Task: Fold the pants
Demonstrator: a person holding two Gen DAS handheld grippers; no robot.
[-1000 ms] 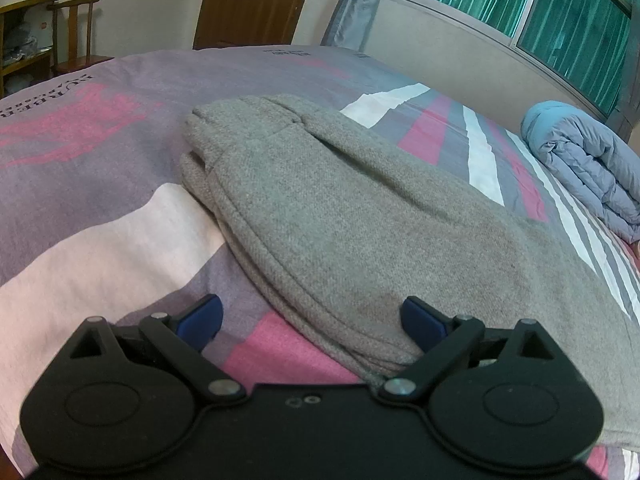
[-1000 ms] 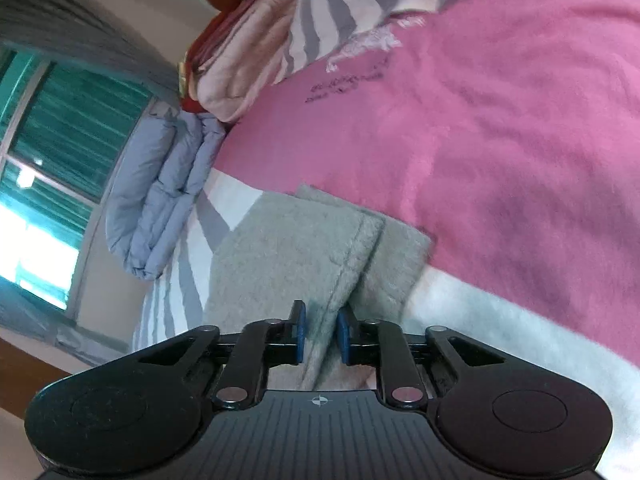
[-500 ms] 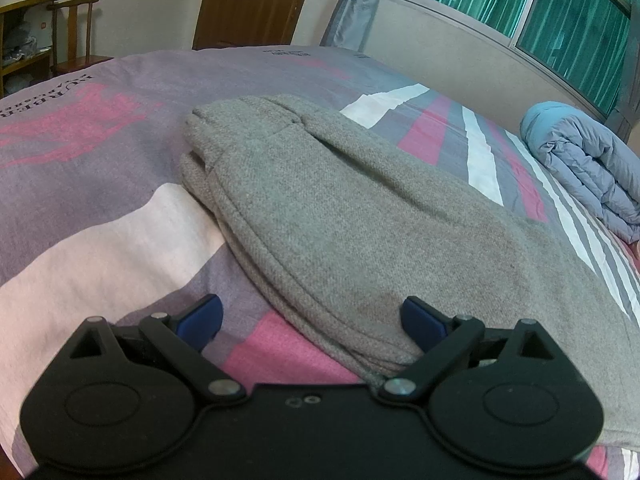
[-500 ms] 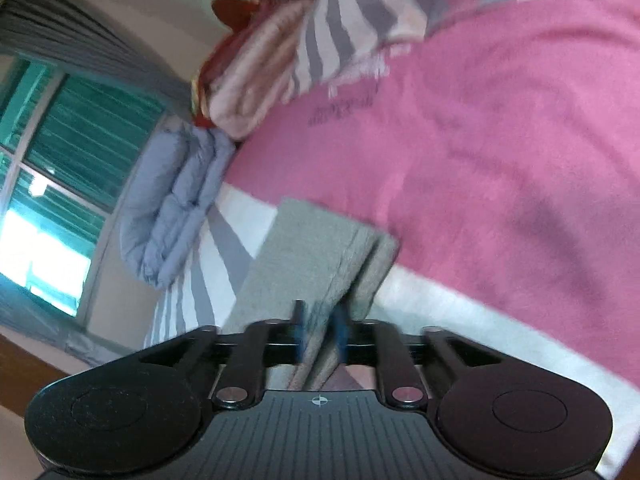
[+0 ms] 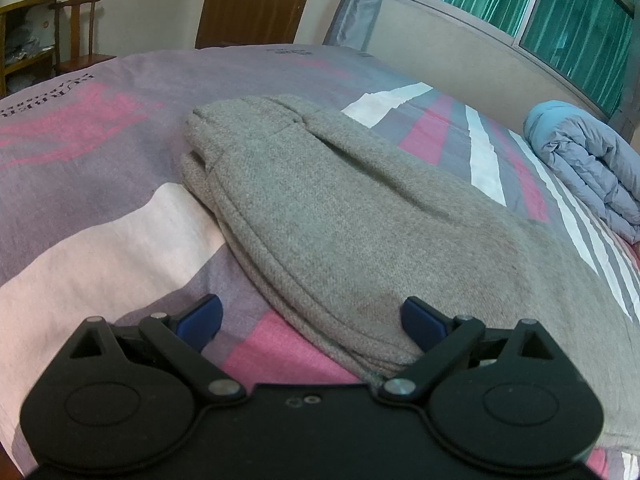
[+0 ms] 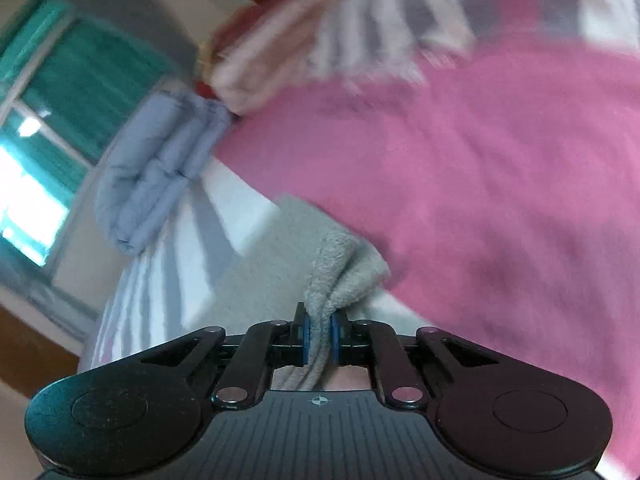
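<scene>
Grey knit pants [image 5: 360,224] lie lengthwise on the bed, folded leg on leg. My left gripper [image 5: 312,320] hangs open over their near edge, its blue pads [image 5: 420,322] wide apart, one over the sheet and one over the cloth, gripping nothing. In the blurred right wrist view, my right gripper [image 6: 319,338] is closing, its blue pads pinching a bunched end of the grey pants [image 6: 340,272], lifted a little off the sheet.
The bed sheet [image 5: 100,216] has pink, white and grey patches. A folded blue quilt [image 5: 588,168] lies near the window side, also the blue quilt [image 6: 160,176] in the right view. Striped pillows [image 6: 340,40] sit at the head. A wooden chair [image 5: 80,32] and door [image 5: 256,0] stand beyond.
The right gripper shifted its hold on the pants end and now pinches a thicker bunch of it, lifted and rolled slightly. The left gripper has not moved.
</scene>
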